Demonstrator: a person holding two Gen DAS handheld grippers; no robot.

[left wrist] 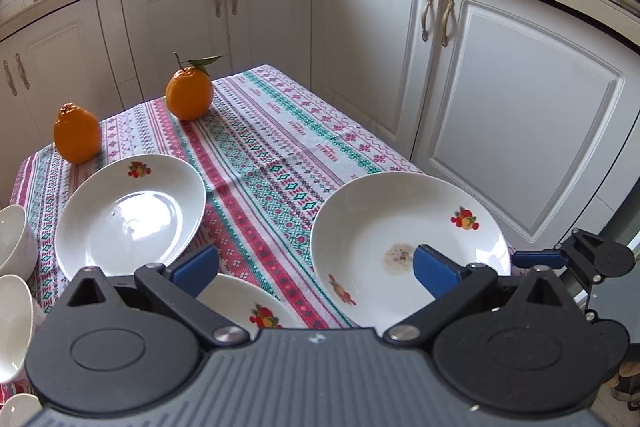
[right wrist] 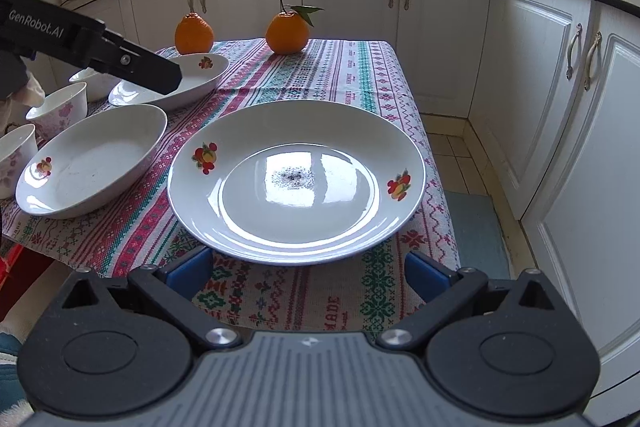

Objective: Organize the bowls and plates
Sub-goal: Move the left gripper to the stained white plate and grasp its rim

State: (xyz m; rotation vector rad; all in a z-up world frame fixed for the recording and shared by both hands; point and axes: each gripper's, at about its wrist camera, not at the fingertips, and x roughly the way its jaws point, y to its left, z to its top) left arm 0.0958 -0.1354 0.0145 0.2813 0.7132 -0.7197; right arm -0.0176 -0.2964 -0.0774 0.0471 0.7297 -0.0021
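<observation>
Three white plates with fruit prints lie on the patterned tablecloth. The stained plate (right wrist: 296, 183) (left wrist: 404, 239) lies just ahead of my right gripper (right wrist: 308, 271), which is open and empty with its blue pads (right wrist: 190, 269) short of the near rim. A second plate (right wrist: 92, 163) (left wrist: 248, 307) lies to its left. The third plate (right wrist: 180, 79) (left wrist: 132, 215) is farther back. My left gripper (left wrist: 316, 267) (right wrist: 120, 59) hangs open above the plates and holds nothing. White floral bowls (right wrist: 60, 107) (left wrist: 12, 239) stand at the left edge.
Two oranges (left wrist: 189, 93) (right wrist: 194, 34) sit at the table's far end. White kitchen cabinets (left wrist: 520, 115) wrap the back and right side. The table's right edge (right wrist: 432, 163) drops to a tiled floor with a blue mat (right wrist: 476, 235).
</observation>
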